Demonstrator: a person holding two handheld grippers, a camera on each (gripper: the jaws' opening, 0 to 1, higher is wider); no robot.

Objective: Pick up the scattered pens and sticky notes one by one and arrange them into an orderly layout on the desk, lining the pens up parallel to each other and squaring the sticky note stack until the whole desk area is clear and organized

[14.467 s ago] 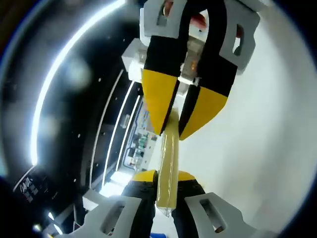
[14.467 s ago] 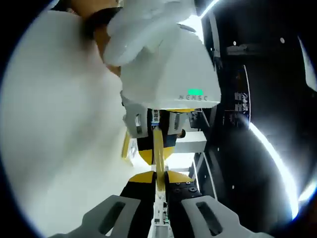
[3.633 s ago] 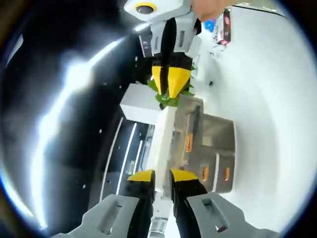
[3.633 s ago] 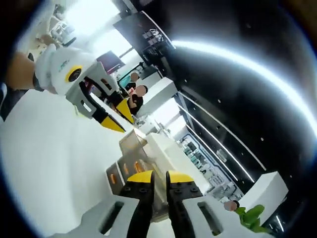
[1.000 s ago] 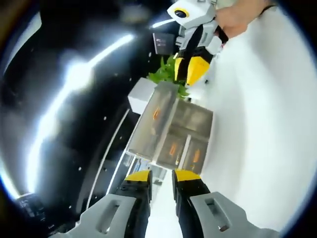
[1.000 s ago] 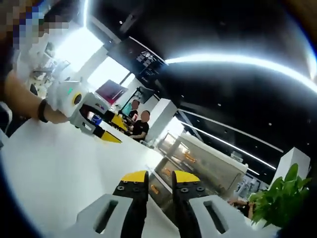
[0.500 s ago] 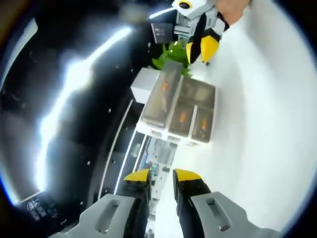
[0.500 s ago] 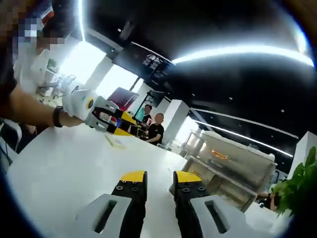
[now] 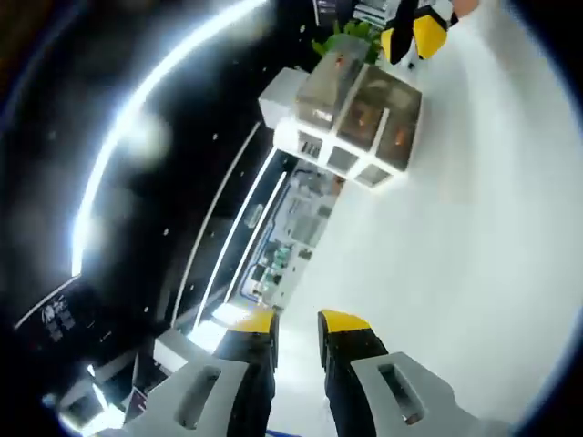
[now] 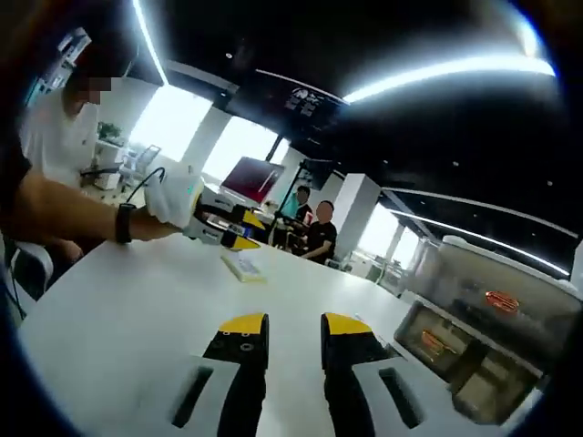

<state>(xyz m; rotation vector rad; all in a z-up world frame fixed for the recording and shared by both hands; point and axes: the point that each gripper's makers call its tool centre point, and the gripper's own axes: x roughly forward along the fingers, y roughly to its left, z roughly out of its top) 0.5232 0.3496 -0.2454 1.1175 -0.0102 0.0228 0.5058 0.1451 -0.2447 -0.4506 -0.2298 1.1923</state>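
Both claws hover over the white tabletop, the left claw and the right claw each slightly parted and holding nothing. The yellow sticky note stack lies on the tabletop near the other claw, well apart from the translucent organizer.

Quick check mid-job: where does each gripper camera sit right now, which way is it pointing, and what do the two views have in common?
Left gripper view: rides the left gripper, jaws slightly apart and holding nothing, rolled view along the white desk toward the clear organizer; the right gripper's yellow tips enter at top.
Right gripper view: rides the right gripper, looking low across the desk at the sticky note stack, with the person's arm holding the left gripper.
Shared: desk, organizer, each other's gripper.
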